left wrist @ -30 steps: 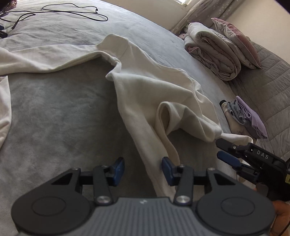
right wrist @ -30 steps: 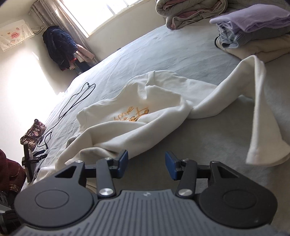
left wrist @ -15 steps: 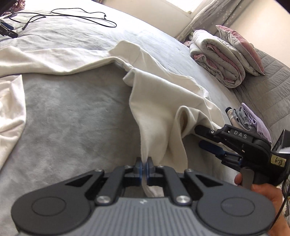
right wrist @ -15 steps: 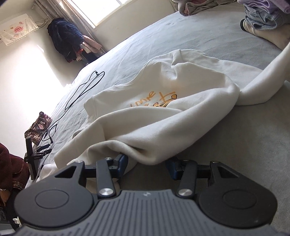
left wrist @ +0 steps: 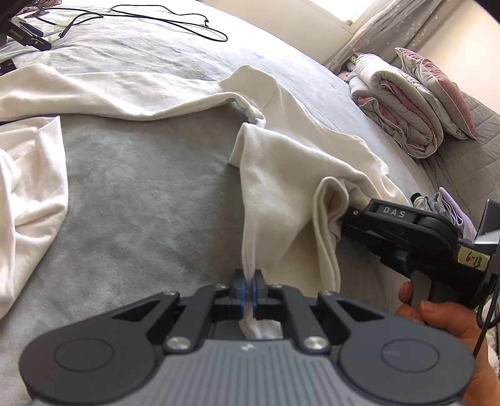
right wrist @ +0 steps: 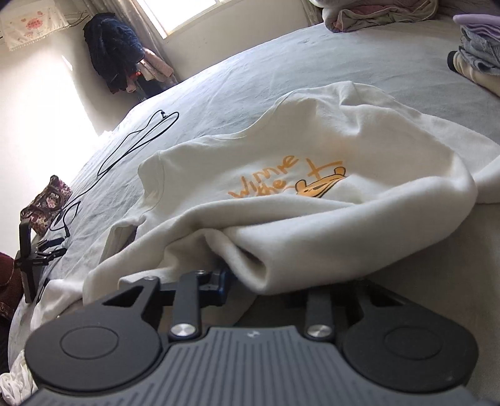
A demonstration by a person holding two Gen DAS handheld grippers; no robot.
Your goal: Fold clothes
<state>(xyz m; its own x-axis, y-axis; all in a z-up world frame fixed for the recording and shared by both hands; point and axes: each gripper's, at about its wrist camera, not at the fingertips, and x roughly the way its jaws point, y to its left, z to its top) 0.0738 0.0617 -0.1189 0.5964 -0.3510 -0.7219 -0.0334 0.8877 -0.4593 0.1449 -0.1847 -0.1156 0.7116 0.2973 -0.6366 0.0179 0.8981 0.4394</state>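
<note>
Cream sweatshirt (left wrist: 281, 175) is lying crumpled on the grey bed (left wrist: 140, 193), its near edge being pinched by the left gripper (left wrist: 249, 289) with fingers clamped, while beside it the right gripper (right wrist: 259, 284), fingers spread around a fold, is seemingly readying to spread the garment.

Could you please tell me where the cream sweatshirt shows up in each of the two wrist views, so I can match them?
Left wrist: the cream sweatshirt runs from upper left down to bottom centre, its edge pinched in the left gripper.
Right wrist: it fills the middle, orange print up, a fold draped over the right gripper.
Shared landmark: the black cable on the grey bedspread.
</note>
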